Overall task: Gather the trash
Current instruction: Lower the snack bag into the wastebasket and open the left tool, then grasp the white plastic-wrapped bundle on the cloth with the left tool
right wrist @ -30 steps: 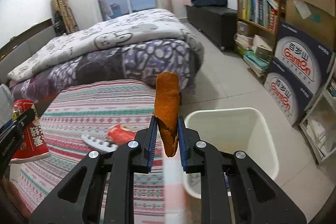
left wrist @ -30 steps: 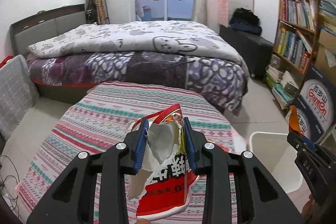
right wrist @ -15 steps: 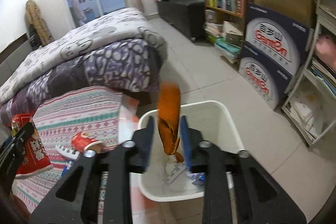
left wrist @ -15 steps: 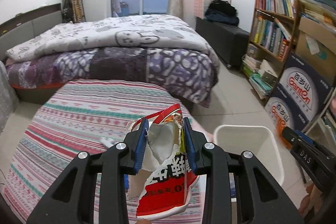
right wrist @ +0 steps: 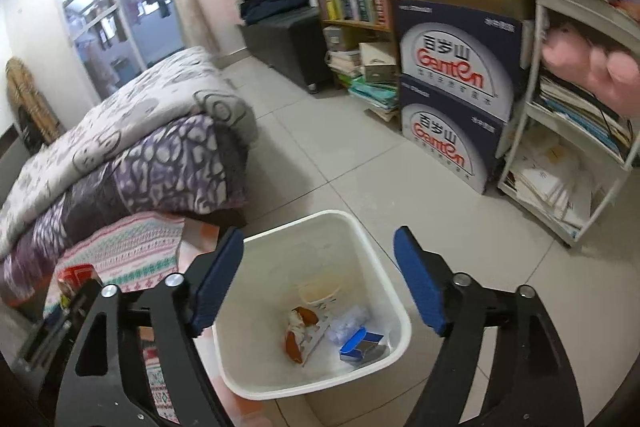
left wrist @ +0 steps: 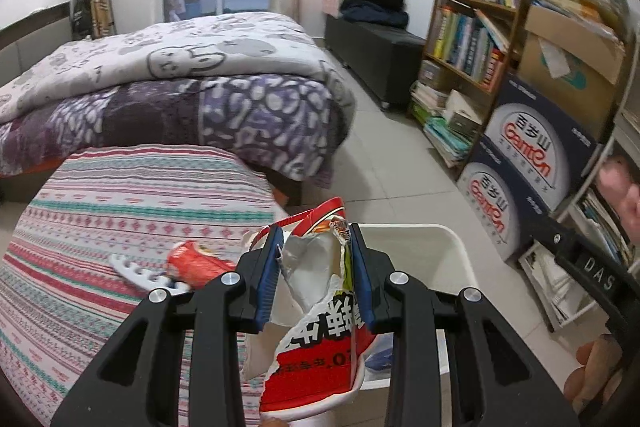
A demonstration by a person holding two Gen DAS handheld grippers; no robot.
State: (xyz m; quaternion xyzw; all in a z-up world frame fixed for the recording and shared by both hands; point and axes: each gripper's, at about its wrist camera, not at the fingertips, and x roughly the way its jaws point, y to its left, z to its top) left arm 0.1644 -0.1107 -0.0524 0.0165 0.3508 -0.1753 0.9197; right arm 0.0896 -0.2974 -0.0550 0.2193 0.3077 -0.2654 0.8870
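Observation:
My left gripper [left wrist: 316, 267] is shut on a torn red and white snack bag [left wrist: 320, 331] and holds it over the near rim of the white trash bin [left wrist: 452, 251]. My right gripper [right wrist: 318, 279] is open and empty, right above the same bin [right wrist: 396, 311]. Inside the bin lie the orange peel [right wrist: 298, 331], a paper cup [right wrist: 320, 293], clear plastic and a blue pack [right wrist: 362, 343]. A red wrapper [left wrist: 196, 261] and a white comb-like piece [left wrist: 136, 271] lie on the striped tablecloth [left wrist: 100, 211].
A bed with a purple patterned quilt [left wrist: 180, 83] stands behind the table. A bookshelf [left wrist: 472, 19] and stacked Ganten cartons [right wrist: 456, 103] line the right wall. Bare tiled floor [right wrist: 352, 163] lies between bed and shelves.
My right gripper opened and dropped the orange peel into the bin. My left gripper swung right with the snack bag, from over the table to the bin's edge.

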